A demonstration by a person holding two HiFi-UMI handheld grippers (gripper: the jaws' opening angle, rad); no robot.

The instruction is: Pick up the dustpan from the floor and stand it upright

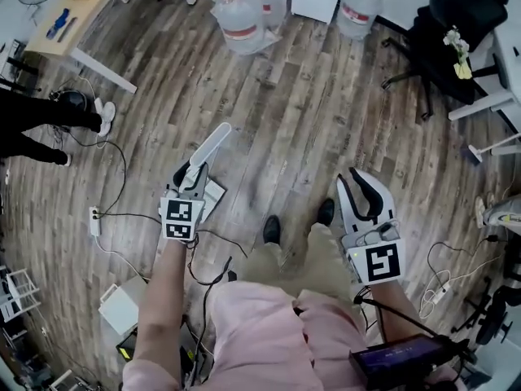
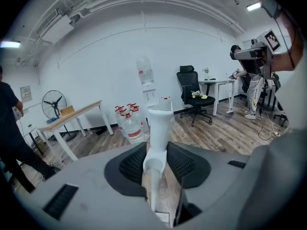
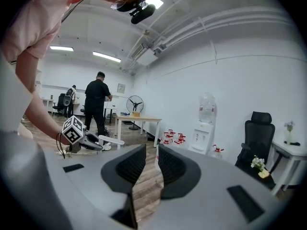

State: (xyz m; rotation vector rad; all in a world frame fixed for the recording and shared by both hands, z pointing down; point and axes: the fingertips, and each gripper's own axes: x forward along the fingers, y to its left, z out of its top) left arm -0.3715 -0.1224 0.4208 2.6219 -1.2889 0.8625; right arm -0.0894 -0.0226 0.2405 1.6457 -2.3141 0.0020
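While the left gripper (image 1: 190,184) is closed on the white handle of the dustpan (image 1: 213,143), its pads press the handle from both sides near its lower end, as the left gripper view shows (image 2: 156,163). The handle (image 2: 159,126) runs forward and up past the jaw tips; the pan end sits under the gripper, mostly hidden, and I cannot tell whether it touches the floor. The right gripper (image 1: 364,190) hangs well apart to the other side of the person's shoes (image 1: 272,229), its jaws set narrow with only floorboards showing through the gap (image 3: 146,166).

Ahead of both grippers a broad stretch of wood floor (image 1: 293,112) reaches to the water bottles (image 1: 241,19) at the far wall. A table (image 1: 77,10) edges that stretch on the left, an office chair (image 1: 444,39) on the right. Cables (image 1: 114,169) and a power strip (image 1: 95,221) lie just left of the left gripper, and another person's legs (image 1: 41,120) stand further left.
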